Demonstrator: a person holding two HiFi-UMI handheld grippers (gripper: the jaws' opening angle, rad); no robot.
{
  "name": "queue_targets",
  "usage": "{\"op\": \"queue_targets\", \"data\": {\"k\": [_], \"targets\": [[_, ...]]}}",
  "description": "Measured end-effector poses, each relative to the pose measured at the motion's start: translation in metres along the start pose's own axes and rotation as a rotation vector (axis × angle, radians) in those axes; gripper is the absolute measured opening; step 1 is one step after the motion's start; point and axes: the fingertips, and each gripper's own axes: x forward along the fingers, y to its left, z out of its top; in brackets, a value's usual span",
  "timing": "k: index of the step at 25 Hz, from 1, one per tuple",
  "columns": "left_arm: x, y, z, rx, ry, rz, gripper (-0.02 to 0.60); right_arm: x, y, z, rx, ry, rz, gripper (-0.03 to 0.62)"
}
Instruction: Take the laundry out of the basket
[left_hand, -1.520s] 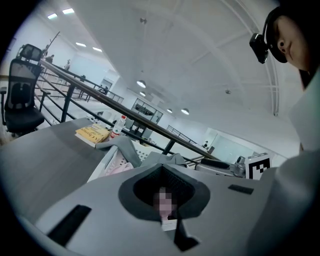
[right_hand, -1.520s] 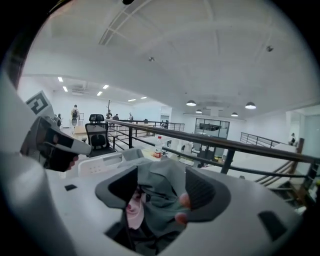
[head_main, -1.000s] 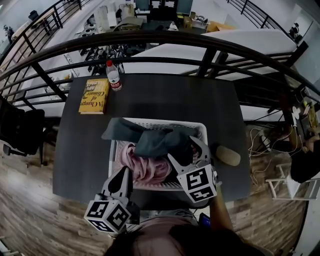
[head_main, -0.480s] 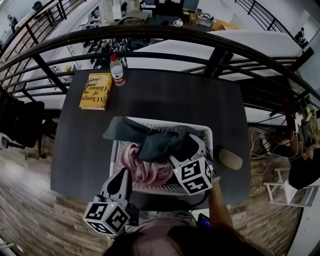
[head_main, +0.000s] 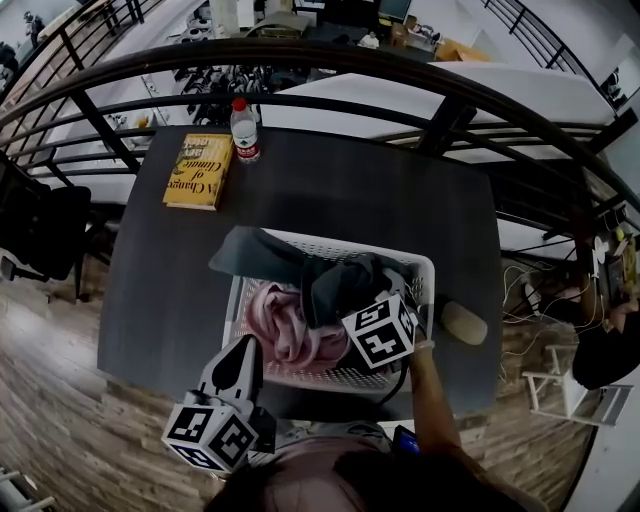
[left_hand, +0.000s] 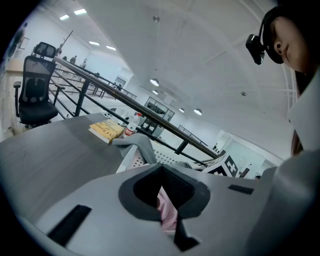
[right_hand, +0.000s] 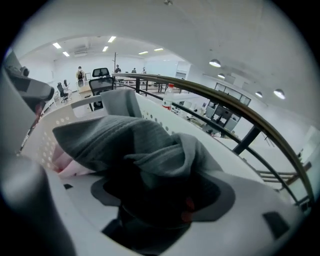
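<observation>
A white perforated laundry basket stands on the dark table. A grey garment lies on top, one end draped over the far left rim, and a pink garment is bunched under it. My right gripper points steeply down into the basket. Its jaws have just been opening and stand wide, with the grey garment and a dark fold between them, not squeezed. My left gripper hovers at the basket's near left corner, jaws together and empty. Pink cloth shows past the left gripper.
A yellow book and a red-capped bottle sit at the table's far left. A beige oblong object lies right of the basket. A black railing runs behind the table and a black chair stands left.
My right gripper has sunk into the basket onto the grey garment, tilting steeper, and its jaws have spread. The left gripper has stayed put.
</observation>
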Motion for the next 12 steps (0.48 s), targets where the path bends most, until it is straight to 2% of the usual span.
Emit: {"op": "queue_targets", "data": {"k": [6, 8, 12], "targets": [[-0.001, 0.002, -0.002, -0.002, 0.0, 0.003, -0.002, 0.02, -0.002, -0.015, 0.014, 0.085, -0.037, 0.343], [-0.001, 0.002, -0.002, -0.002, 0.003, 0.006, -0.002, 0.025, -0.004, -0.017, 0.018, 0.097, -0.056, 0.314], [-0.001, 0.003, -0.004, 0.001, 0.0, 0.0, -0.002, 0.031, -0.005, -0.021, 0.007, 0.125, -0.067, 0.213]]}}
